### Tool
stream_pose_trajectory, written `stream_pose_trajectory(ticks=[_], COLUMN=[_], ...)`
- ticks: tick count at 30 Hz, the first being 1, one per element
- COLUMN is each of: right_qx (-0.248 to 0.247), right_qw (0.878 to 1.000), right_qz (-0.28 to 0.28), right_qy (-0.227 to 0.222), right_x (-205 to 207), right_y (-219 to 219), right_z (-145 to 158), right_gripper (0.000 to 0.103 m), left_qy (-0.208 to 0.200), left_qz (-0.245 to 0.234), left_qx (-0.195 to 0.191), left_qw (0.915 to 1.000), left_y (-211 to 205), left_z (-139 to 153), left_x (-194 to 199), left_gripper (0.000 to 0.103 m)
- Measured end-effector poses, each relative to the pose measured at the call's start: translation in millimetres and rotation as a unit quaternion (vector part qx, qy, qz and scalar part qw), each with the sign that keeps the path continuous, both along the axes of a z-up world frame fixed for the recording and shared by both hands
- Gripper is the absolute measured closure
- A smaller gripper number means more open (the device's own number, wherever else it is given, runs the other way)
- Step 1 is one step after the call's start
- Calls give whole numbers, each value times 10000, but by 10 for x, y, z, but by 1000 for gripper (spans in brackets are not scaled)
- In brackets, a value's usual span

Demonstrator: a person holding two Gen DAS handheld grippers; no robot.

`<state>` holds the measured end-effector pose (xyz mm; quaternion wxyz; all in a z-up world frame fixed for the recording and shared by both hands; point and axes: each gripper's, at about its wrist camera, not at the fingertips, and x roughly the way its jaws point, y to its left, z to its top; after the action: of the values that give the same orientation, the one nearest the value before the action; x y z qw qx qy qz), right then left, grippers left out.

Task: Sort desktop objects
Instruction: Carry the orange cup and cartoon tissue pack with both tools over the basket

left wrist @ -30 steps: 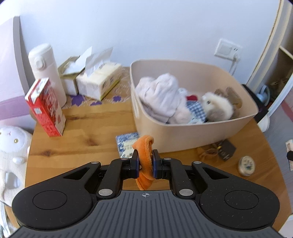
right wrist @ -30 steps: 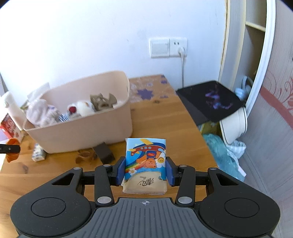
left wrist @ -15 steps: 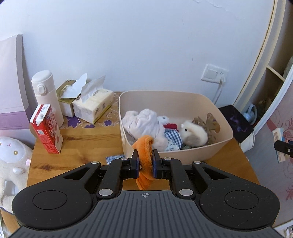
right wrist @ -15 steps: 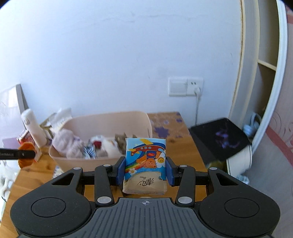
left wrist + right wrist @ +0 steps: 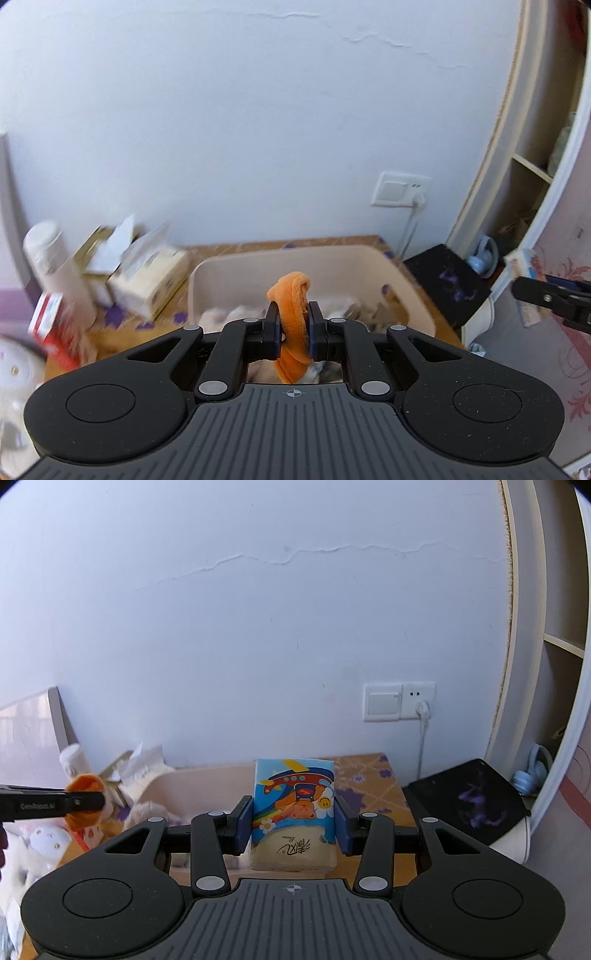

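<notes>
Left gripper fingers pinch an orange cloth; right gripper fingers clamp a tissue pack

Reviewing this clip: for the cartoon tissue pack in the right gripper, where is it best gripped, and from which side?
Across its narrow sides, as the right gripper holds the tissue pack now: one blue pad on each flat edge, the printed face toward the camera. Those edges are parallel and the pack looks soft, so a mid-height squeeze from behind likely holds it steadiest.
</notes>
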<state>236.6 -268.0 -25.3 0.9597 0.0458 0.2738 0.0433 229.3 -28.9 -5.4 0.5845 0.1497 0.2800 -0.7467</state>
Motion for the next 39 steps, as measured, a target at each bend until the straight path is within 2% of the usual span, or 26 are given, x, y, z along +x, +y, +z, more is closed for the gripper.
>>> stream_pose_trajectory(ticks=[8,13,22,29,39], right_qx=[52,96,223,211,185], right_qw=[9999,9998,9986,9954,9912], right_qz=[93,149,325,504,470], right_qy=[9,76,351,783,1224], right_x=[372,596,1012,1318,1532], right_y=[-34,-42,32,172,314], right_z=[-29,-104,-336,-652,-975], right_gripper=[61,61,61,61,61], left_qy=[-116,-202,-270,-323,-275], left_qz=[-257,-237,-17,-1,-1], left_qx=[-136,7,501,724,1431], left_qw=[9995,9995,9984,9969,9893], left_y=[-378,-620,-923,-1084,-1315], left_z=[22,-122,-427,-632,-914], left_x=[-279,-380,-400,-366,-294], left_gripper=[90,90,90,90,90])
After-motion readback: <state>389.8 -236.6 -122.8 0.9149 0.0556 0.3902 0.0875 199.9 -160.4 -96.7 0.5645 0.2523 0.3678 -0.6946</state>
